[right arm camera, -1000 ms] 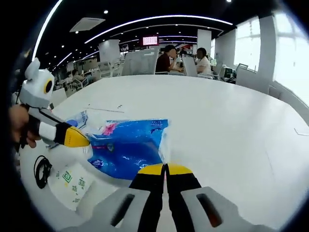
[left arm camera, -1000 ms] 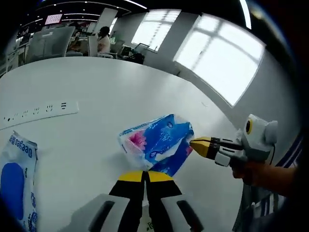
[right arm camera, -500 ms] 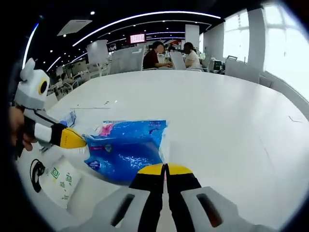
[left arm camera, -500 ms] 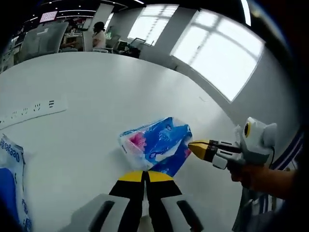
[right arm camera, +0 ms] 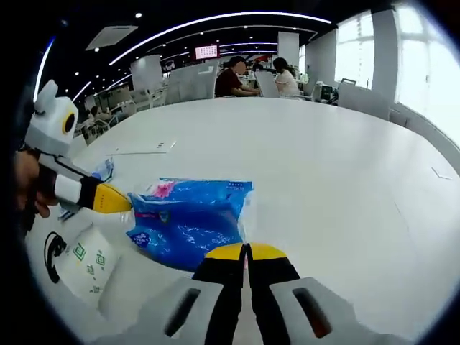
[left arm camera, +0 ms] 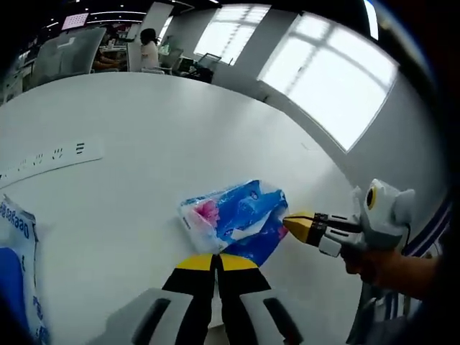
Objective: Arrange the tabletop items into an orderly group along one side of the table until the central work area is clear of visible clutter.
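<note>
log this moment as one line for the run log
left tool shut on pack | right tool shut on its other end | pack between both over table | power strip far side

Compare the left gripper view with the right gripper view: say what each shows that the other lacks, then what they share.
Left gripper view alone: a white power strip lying flat and a blue-and-white packet at the table's near edge. Right gripper view alone: a white sachet with green squares and a black cord. Both: the white table, the blue tissue pack, and a shut claw pinching each end of it, left and right.
</note>
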`<action>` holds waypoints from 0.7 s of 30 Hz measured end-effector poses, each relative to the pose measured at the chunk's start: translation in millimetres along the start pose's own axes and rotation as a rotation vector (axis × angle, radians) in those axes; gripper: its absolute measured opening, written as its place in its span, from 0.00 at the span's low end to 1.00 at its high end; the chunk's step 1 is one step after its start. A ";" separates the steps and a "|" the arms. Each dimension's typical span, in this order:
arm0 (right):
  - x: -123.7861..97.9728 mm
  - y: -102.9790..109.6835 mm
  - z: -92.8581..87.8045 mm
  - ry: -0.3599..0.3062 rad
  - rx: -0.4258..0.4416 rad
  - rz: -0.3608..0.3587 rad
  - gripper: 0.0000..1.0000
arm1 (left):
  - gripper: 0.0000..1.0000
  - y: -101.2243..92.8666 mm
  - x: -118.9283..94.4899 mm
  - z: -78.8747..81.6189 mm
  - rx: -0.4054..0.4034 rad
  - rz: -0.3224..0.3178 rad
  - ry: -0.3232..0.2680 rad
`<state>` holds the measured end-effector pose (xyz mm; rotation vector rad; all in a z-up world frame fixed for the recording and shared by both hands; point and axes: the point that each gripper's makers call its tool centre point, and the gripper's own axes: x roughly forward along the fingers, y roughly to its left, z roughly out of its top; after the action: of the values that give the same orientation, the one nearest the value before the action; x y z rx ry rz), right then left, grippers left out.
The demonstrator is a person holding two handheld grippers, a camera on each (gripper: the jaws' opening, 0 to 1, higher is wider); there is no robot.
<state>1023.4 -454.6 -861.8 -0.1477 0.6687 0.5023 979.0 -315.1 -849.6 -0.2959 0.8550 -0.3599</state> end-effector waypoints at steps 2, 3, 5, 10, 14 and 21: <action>1.1 -0.1 -1.8 0.006 0.000 -0.002 0.00 | 0.00 -0.9 -0.2 -2.8 0.012 0.000 0.008; 1.1 -0.1 -2.1 0.006 0.001 -0.002 0.00 | 0.00 -0.2 0.5 -4.2 0.024 0.003 0.012; 1.5 1.0 -4.5 0.015 0.006 0.002 0.00 | 0.00 -0.5 0.2 -7.0 0.026 0.003 0.019; -0.9 3.8 -9.6 0.023 -0.015 0.022 0.04 | 0.03 1.3 -1.0 -8.6 0.053 0.007 0.012; -1.0 4.5 -9.9 0.029 -0.045 0.023 0.05 | 0.09 2.6 -0.9 -9.1 0.070 0.001 0.021; -6.6 9.3 -6.6 0.026 -0.062 0.037 0.15 | 0.23 3.4 -9.0 -11.1 0.074 -0.009 0.002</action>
<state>1010.7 -451.1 -862.6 -0.2004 0.6830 0.5577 965.7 -309.4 -851.8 -0.2310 0.8410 -0.3989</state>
